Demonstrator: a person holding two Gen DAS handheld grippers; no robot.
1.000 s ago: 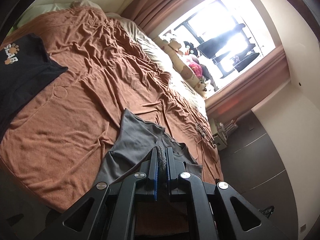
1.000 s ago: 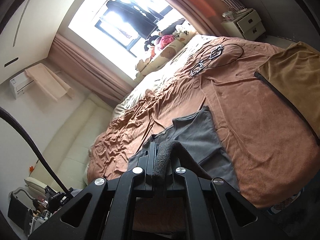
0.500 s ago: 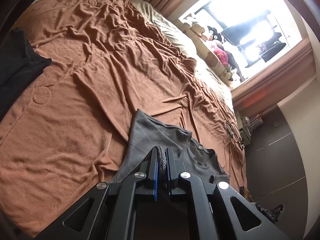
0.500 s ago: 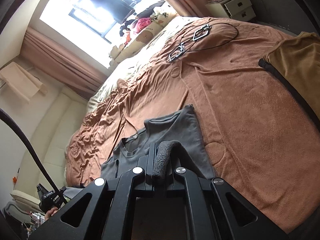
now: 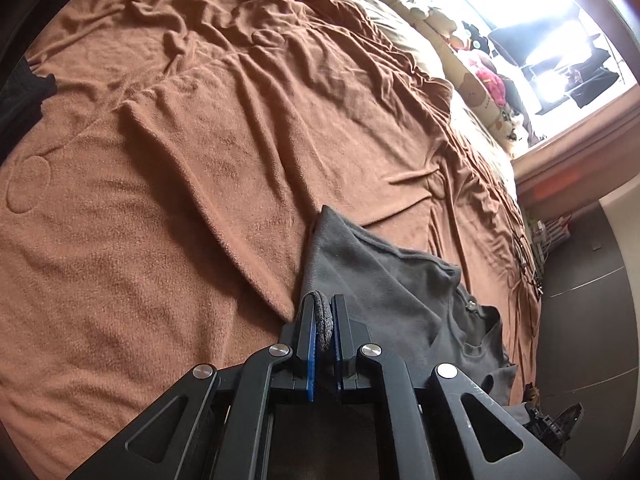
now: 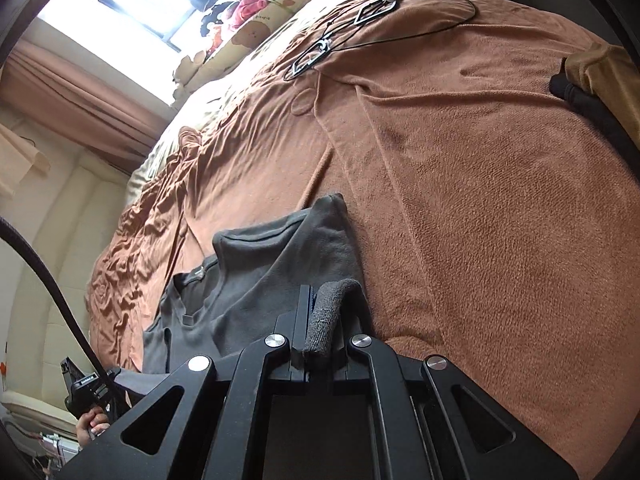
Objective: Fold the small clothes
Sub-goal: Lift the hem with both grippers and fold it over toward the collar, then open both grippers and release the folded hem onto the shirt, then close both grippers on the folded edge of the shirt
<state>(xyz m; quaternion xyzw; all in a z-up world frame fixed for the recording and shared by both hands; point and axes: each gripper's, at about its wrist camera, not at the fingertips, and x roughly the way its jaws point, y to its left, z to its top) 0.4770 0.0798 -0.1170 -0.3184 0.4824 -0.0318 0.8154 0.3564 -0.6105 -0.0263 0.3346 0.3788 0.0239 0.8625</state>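
Brown fleece blanket [image 5: 192, 208] covers whole bed, rumpled toward window. Grey shirt [image 5: 384, 280] lies at near edge, part lifted. 2 grippers pinch its hem: left gripper [image 5: 323, 316] and right gripper [image 6: 320, 312], jaws clamped narrow on bunched fabric.

From both of my wrist cameras I see a room lit only by daylight from a window [image 5: 560, 40], which is blown out to white glare in the upper right of the left view and the upper left of the right view. That light rakes across the brown blanket [image 5: 200, 200], picking out soft shadows in its wrinkles, while the black gripper frames at the bottom stay dark. The fisheye lenses bend the bed [image 6: 480, 200] into a curve, with black vignetting and slight blur at the edges.
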